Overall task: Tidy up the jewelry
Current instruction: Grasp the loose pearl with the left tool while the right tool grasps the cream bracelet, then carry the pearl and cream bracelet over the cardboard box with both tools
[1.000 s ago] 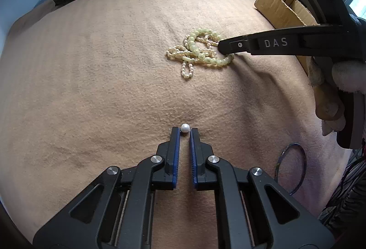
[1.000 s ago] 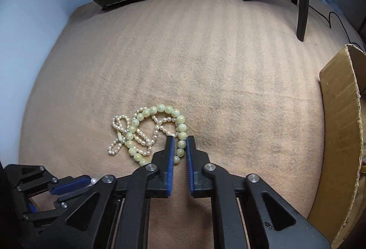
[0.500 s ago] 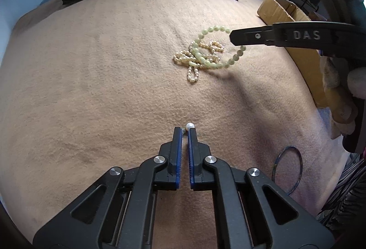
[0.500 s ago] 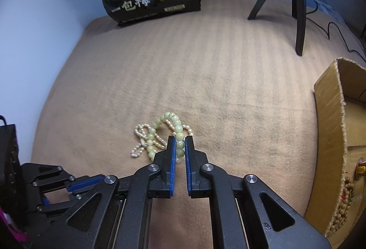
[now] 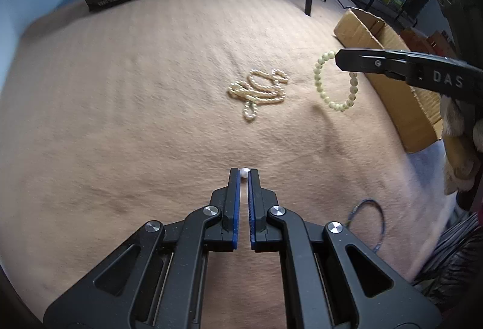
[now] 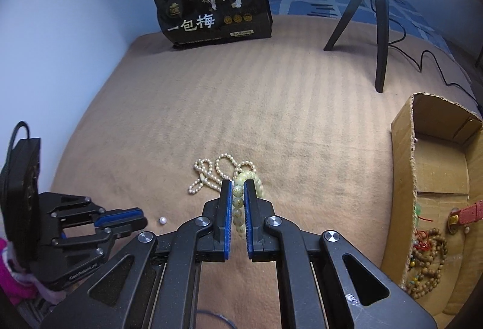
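A pale green bead bracelet hangs in the air from my right gripper, which is shut on it; its beads show between the blue pads of that gripper. A pearl necklace lies bunched on the tan blanket, just ahead of the right gripper in the right wrist view. My left gripper points down at the blanket with its jaws shut. A single white pearl sits at its very tips and looks slightly apart from them in the right wrist view.
An open cardboard box holding several bead pieces stands at the right. A thin blue ring lies near the blanket's right edge. A black printed bag and a tripod stand at the back.
My right gripper has risen with the green bracelet, pulling it off the pearl necklace and carrying it right toward the box. The left gripper's jaws narrowed slightly behind the pearl.
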Demonstrator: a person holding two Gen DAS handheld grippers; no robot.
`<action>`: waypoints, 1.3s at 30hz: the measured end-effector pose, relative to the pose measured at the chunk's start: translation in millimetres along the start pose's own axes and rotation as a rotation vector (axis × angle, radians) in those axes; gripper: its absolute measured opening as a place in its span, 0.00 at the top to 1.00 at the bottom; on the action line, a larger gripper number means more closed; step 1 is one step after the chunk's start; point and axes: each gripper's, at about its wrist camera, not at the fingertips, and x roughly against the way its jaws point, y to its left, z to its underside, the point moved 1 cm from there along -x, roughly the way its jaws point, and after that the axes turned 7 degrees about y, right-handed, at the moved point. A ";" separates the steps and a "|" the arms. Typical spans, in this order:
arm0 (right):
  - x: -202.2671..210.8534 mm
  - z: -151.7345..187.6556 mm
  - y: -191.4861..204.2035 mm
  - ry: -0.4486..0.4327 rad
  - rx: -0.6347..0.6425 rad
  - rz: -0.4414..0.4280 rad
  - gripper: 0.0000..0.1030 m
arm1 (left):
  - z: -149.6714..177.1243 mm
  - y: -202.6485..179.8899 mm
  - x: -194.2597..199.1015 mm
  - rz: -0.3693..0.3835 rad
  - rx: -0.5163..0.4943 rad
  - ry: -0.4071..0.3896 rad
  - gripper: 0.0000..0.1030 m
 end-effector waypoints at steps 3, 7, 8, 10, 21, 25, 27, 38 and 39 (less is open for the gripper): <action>4.8 0.8 0.1 -0.008 0.006 -0.002 0.94 | -3.5 -5.7 -6.0 -0.009 -0.012 0.012 0.97; 8.7 1.3 1.1 -0.014 0.012 -0.001 0.94 | -5.0 -14.7 -19.3 -0.061 -0.044 0.045 0.85; 9.4 1.7 1.2 -0.015 0.013 -0.001 0.94 | -4.9 -15.9 -23.1 -0.085 -0.046 0.051 0.73; 9.7 2.0 1.3 -0.014 0.013 -0.002 0.94 | -4.6 -17.1 -26.4 -0.108 -0.054 0.044 0.62; 12.0 2.2 1.6 -0.016 0.016 -0.001 0.94 | -3.2 -16.2 -28.1 -0.111 -0.089 0.015 0.90; 14.9 2.6 1.8 -0.019 0.014 0.000 0.94 | -2.3 -17.0 -28.3 -0.105 -0.102 0.014 0.93; 17.8 3.2 2.2 -0.024 0.016 0.000 0.94 | -2.2 -14.9 -25.8 -0.091 -0.087 0.014 0.93; 51.9 12.6 -2.4 -0.073 0.027 -0.003 0.94 | -8.2 -21.3 5.7 -0.049 -0.057 -0.054 0.93; 56.4 13.7 -3.3 -0.080 0.028 -0.002 0.94 | -9.6 -23.4 9.2 -0.041 -0.055 -0.062 0.93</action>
